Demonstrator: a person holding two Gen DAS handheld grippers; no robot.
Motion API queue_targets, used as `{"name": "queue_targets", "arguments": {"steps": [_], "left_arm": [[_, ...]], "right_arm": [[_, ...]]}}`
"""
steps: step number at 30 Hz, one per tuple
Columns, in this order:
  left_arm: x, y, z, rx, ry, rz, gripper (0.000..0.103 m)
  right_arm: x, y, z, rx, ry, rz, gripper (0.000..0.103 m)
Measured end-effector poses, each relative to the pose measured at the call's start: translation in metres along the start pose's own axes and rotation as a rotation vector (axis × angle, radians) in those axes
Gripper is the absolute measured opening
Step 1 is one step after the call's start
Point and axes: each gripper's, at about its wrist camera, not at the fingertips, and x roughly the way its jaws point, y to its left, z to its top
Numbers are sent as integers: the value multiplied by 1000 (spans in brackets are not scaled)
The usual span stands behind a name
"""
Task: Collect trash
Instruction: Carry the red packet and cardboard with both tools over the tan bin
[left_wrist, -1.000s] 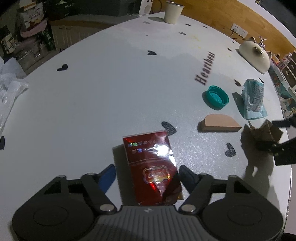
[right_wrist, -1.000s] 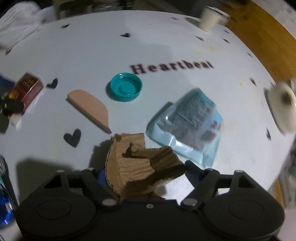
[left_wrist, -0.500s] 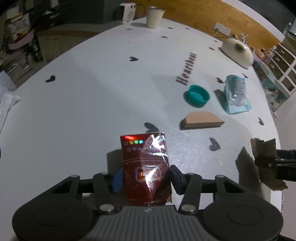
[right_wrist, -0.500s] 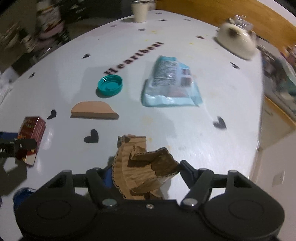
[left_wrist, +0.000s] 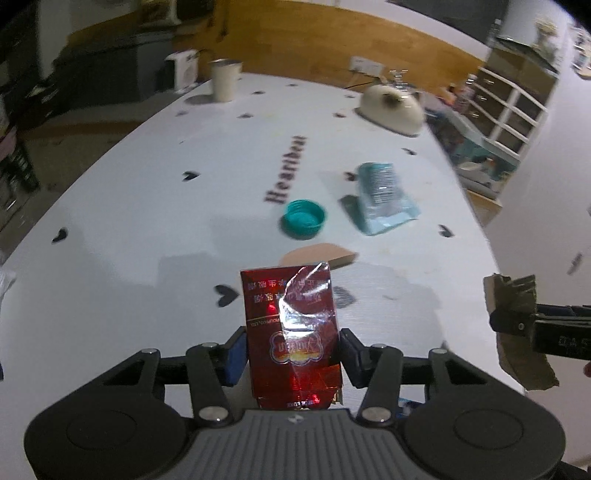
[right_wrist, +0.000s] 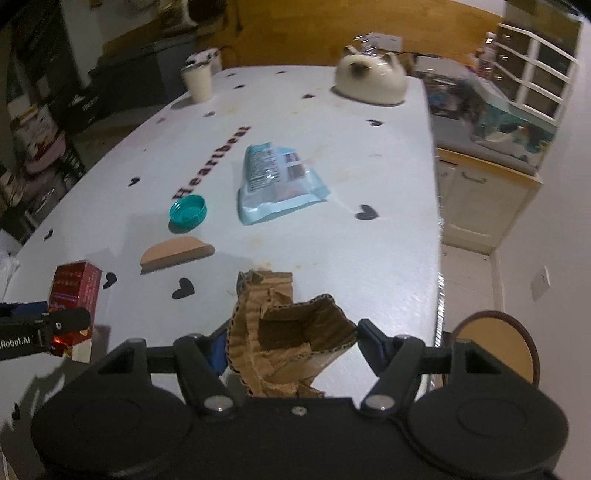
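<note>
The left claw (left_wrist: 291, 352) pinches a red pack (left_wrist: 291, 332), lifted above the counter (left_wrist: 147, 229). The right claw (right_wrist: 291, 341) pinches crumpled cardboard (right_wrist: 284, 343), also held off the counter. Beyond the pack lie a tan wedge (right_wrist: 177, 253), then a teal cap (right_wrist: 188, 212), with a blue pouch (right_wrist: 277, 181) just right of the cap.

Red pack (left_wrist: 291, 332) hides part of tan wedge (left_wrist: 325, 254) in left view; print on blue pouch (right_wrist: 277, 177) too small to read; round brown obj. (right_wrist: 498, 343) partly behind right gripper (right_wrist: 291, 332).
</note>
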Motion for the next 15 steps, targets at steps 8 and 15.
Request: {"name": "queue_targets", "arguments": {"steps": [8,15], "left_arm": [[-15,-34,5,95,-32,-48,52],[-27,-60,4,135,-62,-87,52]], "right_arm": [[-36,-14,-18,69,-66,-32,70],[-62,-30,-33,130,-113,-62,70]]}}
